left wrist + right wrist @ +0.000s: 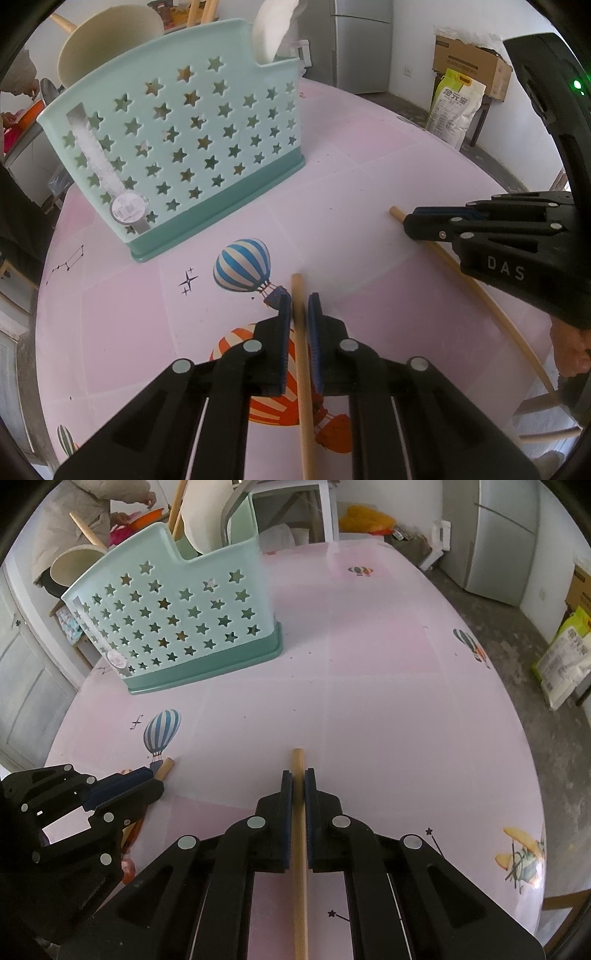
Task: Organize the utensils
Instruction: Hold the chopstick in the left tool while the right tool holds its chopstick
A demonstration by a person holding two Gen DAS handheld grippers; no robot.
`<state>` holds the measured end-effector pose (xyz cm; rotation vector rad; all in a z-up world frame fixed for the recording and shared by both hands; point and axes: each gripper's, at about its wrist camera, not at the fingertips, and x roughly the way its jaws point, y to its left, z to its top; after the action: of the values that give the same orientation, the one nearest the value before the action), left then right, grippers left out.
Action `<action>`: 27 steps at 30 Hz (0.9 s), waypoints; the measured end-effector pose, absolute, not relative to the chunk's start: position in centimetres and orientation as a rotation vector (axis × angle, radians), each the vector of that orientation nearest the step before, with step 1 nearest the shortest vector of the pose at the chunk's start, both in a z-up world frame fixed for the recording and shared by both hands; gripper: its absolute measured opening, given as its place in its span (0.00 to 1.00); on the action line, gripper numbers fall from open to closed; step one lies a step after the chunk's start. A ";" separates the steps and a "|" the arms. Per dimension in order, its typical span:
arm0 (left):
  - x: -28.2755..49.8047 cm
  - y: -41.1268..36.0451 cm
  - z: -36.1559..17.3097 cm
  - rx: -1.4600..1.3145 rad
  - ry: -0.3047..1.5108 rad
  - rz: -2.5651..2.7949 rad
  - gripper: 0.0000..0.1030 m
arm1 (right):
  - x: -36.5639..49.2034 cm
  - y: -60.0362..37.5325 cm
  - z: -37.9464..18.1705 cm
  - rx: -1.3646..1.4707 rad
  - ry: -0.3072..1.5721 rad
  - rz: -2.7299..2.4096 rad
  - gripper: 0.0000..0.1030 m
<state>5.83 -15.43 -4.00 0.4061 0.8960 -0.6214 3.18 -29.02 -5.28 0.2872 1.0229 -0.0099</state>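
Fingers: left fingers point(284, 328) pinch one wooden stick point(301, 350), right fingers point(286, 812) another wooden stick point(300, 849) | both on the table point(369, 701) near the star holder point(177, 620) | light, stiff, smooth; probably slips, end grip fine.

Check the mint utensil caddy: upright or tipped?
Upright. The mint caddy stands on its darker green base, flat on the pink table, with wooden handles sticking up out of its top.
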 end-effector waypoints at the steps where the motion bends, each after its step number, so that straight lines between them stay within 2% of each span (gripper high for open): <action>1: 5.8 -15.5 -4.0 0.406 0.896 -0.621 0.09 | 3.2 -29.0 -5.3 0.287 1.023 -0.011 0.04; 21: 5.8 -15.7 -4.0 0.398 0.895 -0.622 0.09 | 3.4 -30.0 -3.1 0.322 0.969 -0.028 0.04; 27: 5.6 -14.6 -4.0 0.373 0.898 -0.621 0.06 | 2.8 -30.1 -2.3 0.343 0.944 -0.032 0.04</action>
<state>5.63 -14.56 -3.98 0.3726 0.8978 -0.6206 2.84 -30.08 -2.27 0.3426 0.9442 -0.0324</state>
